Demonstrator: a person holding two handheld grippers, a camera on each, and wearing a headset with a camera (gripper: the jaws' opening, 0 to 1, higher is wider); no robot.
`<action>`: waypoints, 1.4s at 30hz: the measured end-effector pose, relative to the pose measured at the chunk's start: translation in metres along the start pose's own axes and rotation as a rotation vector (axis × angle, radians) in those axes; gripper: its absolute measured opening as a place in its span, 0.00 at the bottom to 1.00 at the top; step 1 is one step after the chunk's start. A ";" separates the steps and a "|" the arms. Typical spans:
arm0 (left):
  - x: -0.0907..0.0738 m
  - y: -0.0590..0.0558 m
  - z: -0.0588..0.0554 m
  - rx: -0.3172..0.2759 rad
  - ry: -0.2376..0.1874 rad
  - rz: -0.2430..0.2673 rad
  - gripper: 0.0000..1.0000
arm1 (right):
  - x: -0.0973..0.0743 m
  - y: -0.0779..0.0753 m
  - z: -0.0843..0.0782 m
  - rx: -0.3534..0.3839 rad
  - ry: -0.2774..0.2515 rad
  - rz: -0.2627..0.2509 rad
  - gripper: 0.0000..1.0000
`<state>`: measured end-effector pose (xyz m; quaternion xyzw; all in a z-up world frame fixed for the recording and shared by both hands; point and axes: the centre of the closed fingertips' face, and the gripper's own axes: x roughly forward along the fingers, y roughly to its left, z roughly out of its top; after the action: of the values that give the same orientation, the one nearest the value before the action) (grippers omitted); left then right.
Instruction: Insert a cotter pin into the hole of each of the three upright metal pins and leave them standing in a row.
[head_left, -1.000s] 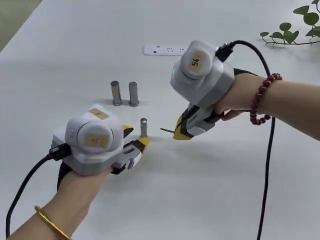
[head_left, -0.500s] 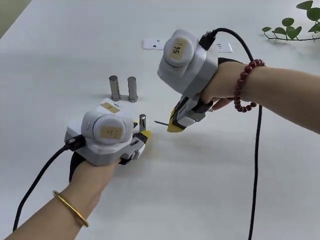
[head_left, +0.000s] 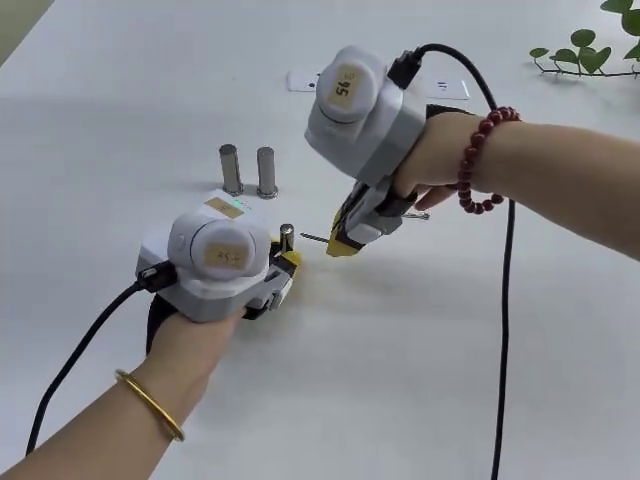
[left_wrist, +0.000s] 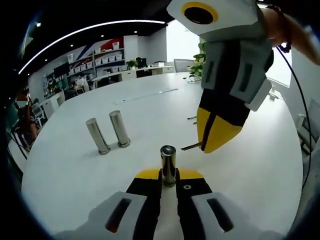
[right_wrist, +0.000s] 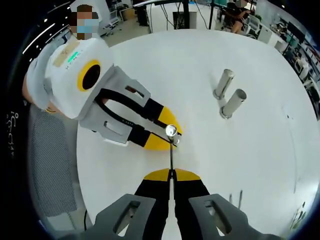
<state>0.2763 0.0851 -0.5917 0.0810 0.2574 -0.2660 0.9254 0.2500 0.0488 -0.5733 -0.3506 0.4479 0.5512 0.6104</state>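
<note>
Left gripper (head_left: 285, 264) is pinching the pin (head_left: 287, 237) upright to steady it; right gripper (head_left: 336, 244), at its 3 o'clock, is clamping a cotter (head_left: 313, 238), pointing it pinward for insertion.

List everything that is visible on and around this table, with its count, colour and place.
standing metal pins: two, silver, upright side by side on the table
held metal pin: one, silver, upright between the left gripper jaws
cotter pin: one, dark, in the right gripper jaws, tip towards the held metal pin
spare cotter pins: seemingly two, dark, lying on the table
power strip: one, white, far edge
plant: one, green, far right corner
table: one, white
cables: two, black, one from each gripper
bracelets: red beads on the right wrist, gold bangle on the left
left gripper, right gripper: grey-white, yellow-tipped
</note>
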 end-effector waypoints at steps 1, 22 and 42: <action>0.000 0.000 0.000 0.001 0.002 -0.001 0.06 | 0.000 0.000 0.001 -0.002 -0.001 0.000 0.00; 0.001 0.000 -0.002 -0.016 0.009 -0.001 0.06 | 0.004 -0.003 0.010 -0.048 0.007 -0.008 0.00; 0.001 -0.002 -0.002 -0.006 0.009 -0.008 0.05 | 0.006 -0.005 0.026 -0.063 -0.034 0.003 0.00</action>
<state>0.2752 0.0831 -0.5940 0.0783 0.2626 -0.2684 0.9235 0.2592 0.0747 -0.5703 -0.3597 0.4202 0.5718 0.6059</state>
